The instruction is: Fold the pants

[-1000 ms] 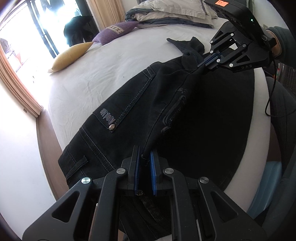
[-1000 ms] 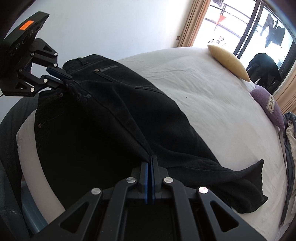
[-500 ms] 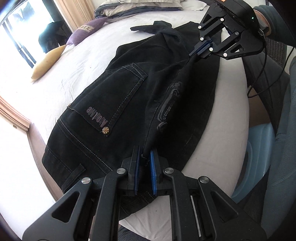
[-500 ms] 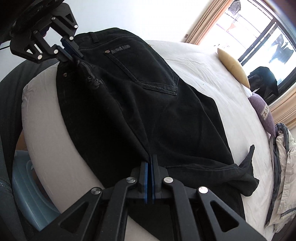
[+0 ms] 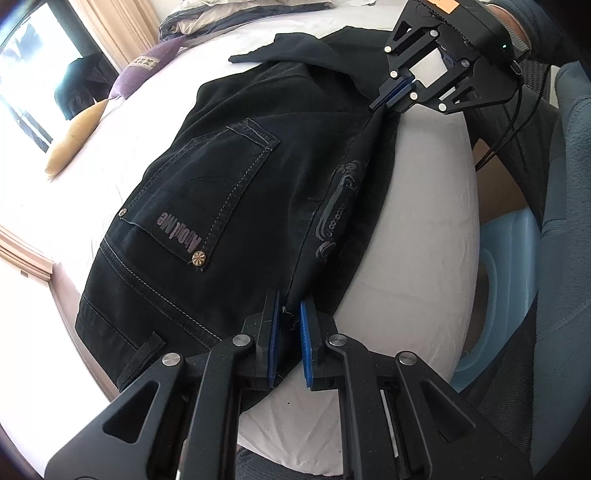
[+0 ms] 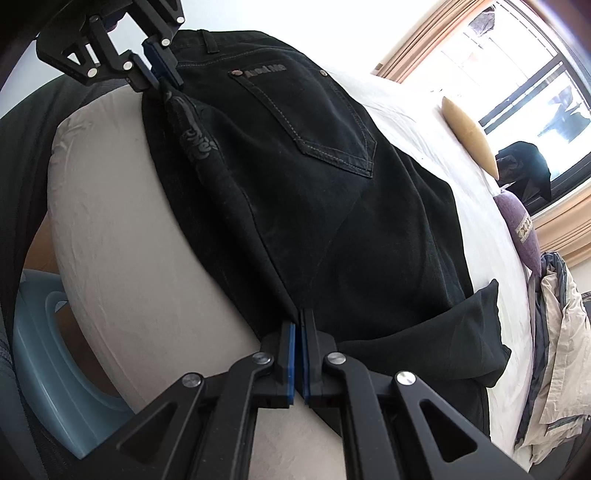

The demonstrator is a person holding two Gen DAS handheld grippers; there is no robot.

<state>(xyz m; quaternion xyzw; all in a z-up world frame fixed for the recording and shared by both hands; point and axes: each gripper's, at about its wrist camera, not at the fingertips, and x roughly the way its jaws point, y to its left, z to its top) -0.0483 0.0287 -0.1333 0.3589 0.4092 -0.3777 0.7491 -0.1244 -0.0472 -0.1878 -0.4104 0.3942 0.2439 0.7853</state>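
While the pants (image 5: 229, 206) lie on the bed (image 5: 424, 221), left gripper (image 5: 287, 325) and right gripper (image 6: 298, 332) pinch their edge.

Home bedroom, wide bed (image 6: 436, 155) under a white sheet, yellow cushion (image 6: 467, 134) and purple cushion (image 5: 147, 66) lying on it, heap of folded bedding (image 6: 557, 354) at one end, beige curtains (image 5: 118, 29) beside a large bright window (image 6: 517, 74)
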